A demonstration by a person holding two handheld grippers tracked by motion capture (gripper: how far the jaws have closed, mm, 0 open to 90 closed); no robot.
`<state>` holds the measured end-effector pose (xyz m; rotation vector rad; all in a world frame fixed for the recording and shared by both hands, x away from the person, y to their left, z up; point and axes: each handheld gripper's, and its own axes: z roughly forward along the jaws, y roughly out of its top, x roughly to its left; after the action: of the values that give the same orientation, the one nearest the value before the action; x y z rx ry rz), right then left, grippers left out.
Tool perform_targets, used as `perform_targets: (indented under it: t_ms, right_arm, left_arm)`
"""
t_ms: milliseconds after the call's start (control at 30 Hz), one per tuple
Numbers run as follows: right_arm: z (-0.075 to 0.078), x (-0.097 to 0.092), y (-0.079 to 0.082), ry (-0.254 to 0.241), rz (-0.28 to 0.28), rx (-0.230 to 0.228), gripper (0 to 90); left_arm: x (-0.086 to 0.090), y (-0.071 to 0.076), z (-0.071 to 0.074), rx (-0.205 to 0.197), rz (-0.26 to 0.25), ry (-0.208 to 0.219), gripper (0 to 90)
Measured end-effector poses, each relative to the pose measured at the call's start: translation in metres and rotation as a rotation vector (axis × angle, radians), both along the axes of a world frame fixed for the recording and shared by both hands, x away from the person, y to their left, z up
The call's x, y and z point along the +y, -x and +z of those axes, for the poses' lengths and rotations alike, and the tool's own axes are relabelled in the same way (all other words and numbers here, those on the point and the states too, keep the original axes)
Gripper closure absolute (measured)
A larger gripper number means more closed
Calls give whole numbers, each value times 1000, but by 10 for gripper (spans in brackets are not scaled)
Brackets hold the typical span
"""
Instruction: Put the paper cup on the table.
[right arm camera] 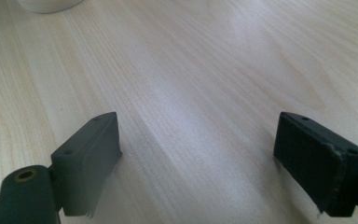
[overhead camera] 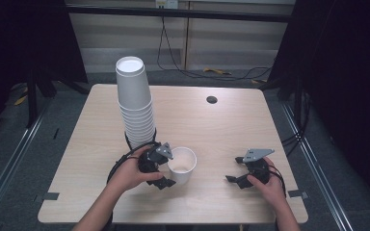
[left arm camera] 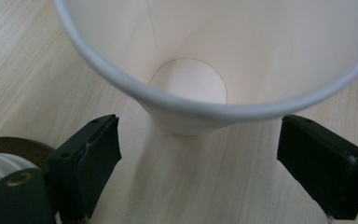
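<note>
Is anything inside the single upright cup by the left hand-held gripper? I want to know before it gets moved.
No: the left gripper view looks into the single cup and shows only its bare white bottom.

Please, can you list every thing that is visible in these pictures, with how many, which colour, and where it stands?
single paper cup: one, white, upright and empty, near the front middle of the table, just ahead of the left gripper
stack of paper cups: one tall stack, white, upside down, at the left of the table behind the left hand
table: one, light wood, centre of the high view
round hole: one, dark, in the far right part of the table
cables: several, black, on the floor behind the table
left gripper: one, black, jaws open beside the single cup
right gripper: one, black, jaws open, at the front right
</note>
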<state>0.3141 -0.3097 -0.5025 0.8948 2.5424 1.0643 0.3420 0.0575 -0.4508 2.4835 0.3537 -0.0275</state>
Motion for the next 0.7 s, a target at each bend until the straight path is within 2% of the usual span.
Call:
perform_targets:
  t_ms: [100,433,500,600,700]
  right_arm:
    - [0,0,0,0,-1,0,141]
    - [0,0,0,-1,-1,0,141]
    - [0,0,0,0,-1,0,141]
    - [0,0,0,0,0,0,141]
    - [0,0,0,-1,-1,0,141]
  left_arm:
    - [5,1,-2,-1,-8,-3,135]
    - [26,4,-12,5,27,-1,149]
    - [30,4,-14,2,25,3,149]
    - [36,5,-16,14,50,24,149]
    - [42,3,-16,-1,41,15,149]
